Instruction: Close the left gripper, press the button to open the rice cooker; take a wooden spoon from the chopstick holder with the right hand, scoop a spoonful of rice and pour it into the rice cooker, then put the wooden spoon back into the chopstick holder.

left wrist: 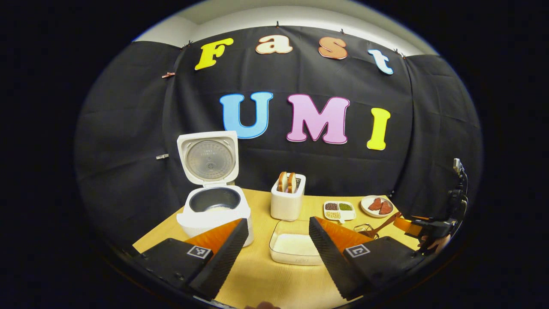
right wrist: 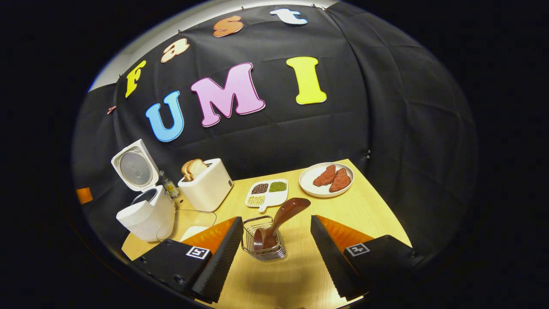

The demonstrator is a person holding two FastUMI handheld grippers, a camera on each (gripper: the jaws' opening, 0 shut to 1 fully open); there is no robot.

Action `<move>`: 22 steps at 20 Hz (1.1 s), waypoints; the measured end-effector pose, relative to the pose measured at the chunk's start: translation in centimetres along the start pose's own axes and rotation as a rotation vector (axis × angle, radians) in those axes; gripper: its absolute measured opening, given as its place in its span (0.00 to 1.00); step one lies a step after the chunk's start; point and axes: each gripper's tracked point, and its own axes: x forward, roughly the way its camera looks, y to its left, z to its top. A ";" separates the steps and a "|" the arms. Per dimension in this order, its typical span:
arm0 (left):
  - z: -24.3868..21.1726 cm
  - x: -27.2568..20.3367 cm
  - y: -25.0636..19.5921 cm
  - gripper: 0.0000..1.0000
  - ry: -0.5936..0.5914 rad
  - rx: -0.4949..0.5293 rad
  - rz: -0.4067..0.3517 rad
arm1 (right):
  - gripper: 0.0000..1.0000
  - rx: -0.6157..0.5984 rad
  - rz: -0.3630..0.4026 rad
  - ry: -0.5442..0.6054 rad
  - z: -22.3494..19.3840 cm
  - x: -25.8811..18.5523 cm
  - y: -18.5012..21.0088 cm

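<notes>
- My left gripper (left wrist: 278, 245) hangs with its jaws wide apart and nothing between them; ahead on the wooden table (left wrist: 266, 279) the rice cooker (left wrist: 214, 210) stands with its lid tipped up and back; white rice shows in its pot
- A clear rice container (left wrist: 295, 249) lies just beyond my left fingers; behind it stands a white toaster (left wrist: 288, 201) with bread; a divided dish (left wrist: 339, 211) and a plate of meat (left wrist: 377, 206) sit to the right
- My right gripper (right wrist: 274, 244) is spread open too, grasping nothing; the wire chopstick holder (right wrist: 262, 243) sits between its fingers, clear of both
- The wooden spoon (right wrist: 279, 223) stands in that holder; its long axis leans up and to the right, the broad end topmost, toward the dish
</notes>
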 end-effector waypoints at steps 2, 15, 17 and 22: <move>-1.5 -0.5 0.5 0.98 0.036 -0.012 0.026 | 0.98 0.020 0.007 0.016 -0.9 1.6 -0.3; -8.7 -2.7 6.4 0.99 0.185 -0.125 0.113 | 0.37 0.202 -0.077 0.057 -2.5 10.2 0.0; -9.4 -2.6 7.2 0.99 0.194 -0.133 0.100 | 0.19 0.198 -0.089 0.074 -2.6 9.6 0.7; -9.3 -2.0 9.5 0.99 0.180 -0.112 0.029 | 0.17 0.122 -0.126 0.026 0.1 6.2 2.4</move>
